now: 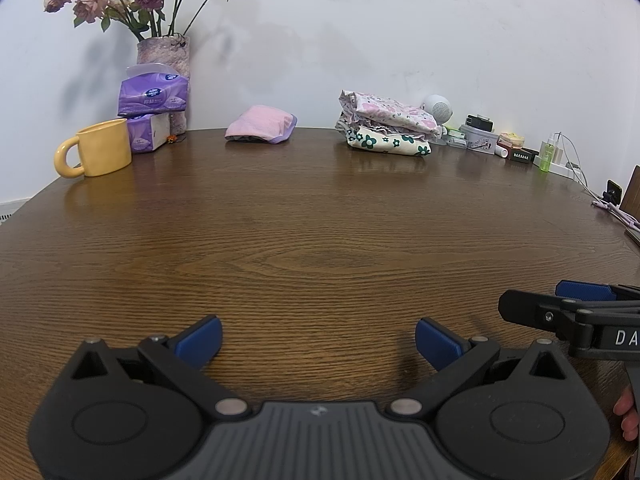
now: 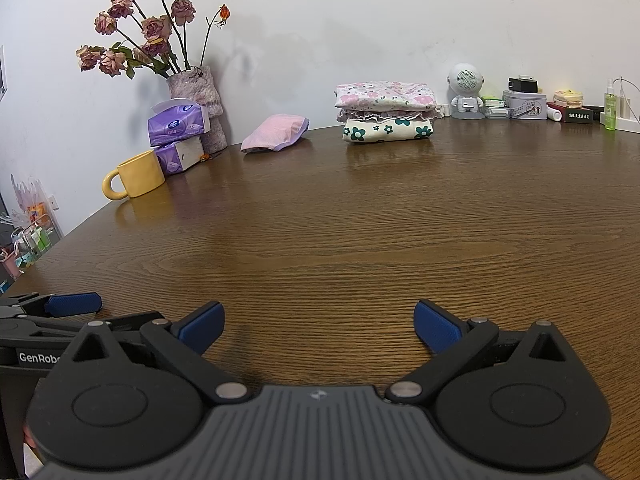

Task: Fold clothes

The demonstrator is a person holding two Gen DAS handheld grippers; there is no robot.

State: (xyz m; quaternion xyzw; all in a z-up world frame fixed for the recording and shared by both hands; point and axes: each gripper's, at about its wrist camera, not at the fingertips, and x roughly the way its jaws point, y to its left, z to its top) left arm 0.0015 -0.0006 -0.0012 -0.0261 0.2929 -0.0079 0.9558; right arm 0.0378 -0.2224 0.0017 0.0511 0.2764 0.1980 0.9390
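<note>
Low side-by-side views, shared table (image 1: 320,220)

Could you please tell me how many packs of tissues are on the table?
2. They are stacked at the far left by the vase: the upper pack, with a tissue sticking out, rests on the lower pack, just behind the yellow mug.

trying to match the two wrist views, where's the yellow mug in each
Left wrist view: the yellow mug sits far left on the table, handle pointing left.
Right wrist view: the yellow mug is left of centre, nearer the table edge.
Shared landmark: the purple tissue packs stacked just behind it.
</note>
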